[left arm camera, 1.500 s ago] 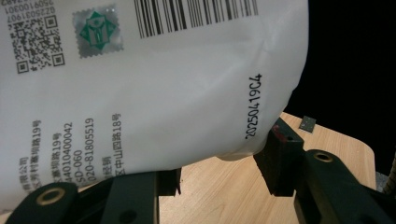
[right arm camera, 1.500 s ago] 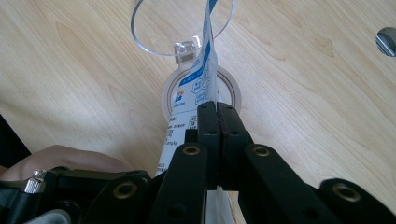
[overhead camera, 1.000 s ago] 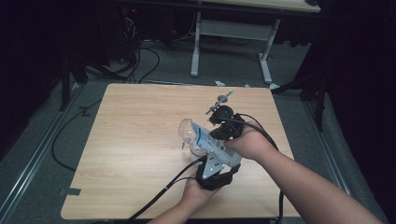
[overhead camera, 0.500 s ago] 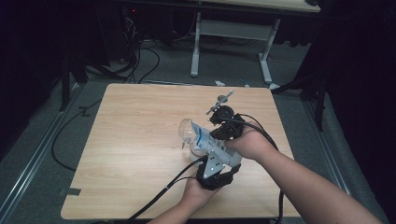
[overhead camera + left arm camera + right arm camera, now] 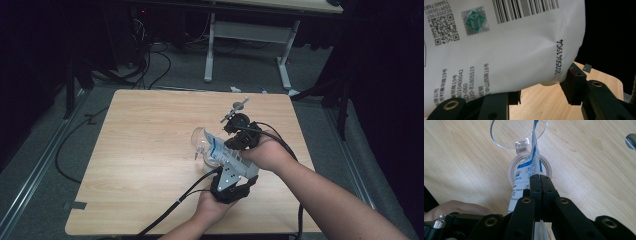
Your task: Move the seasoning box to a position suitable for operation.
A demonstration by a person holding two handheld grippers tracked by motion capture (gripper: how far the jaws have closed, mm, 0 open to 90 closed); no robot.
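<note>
A clear plastic bottle (image 5: 204, 145) with a white printed label (image 5: 506, 50) is held above the wooden table (image 5: 145, 135). My left gripper (image 5: 220, 159) comes from the near side and is shut on the bottle's labelled body; its pads (image 5: 573, 83) press into the label beside the barcode. My right gripper (image 5: 234, 142) reaches in from the right and is shut on a thin flap of the label (image 5: 534, 157), which stands away from the bottle. In the right gripper view its jaws (image 5: 540, 180) meet on that flap, above the bottle's clear round end (image 5: 499, 142).
A small metal piece (image 5: 236, 107) sits just beyond the right gripper. Black cables (image 5: 170, 207) trail off the table's near edge. Bare wood (image 5: 586, 170) lies around the hands. A white desk frame (image 5: 250, 35) and floor cables stand beyond the far edge.
</note>
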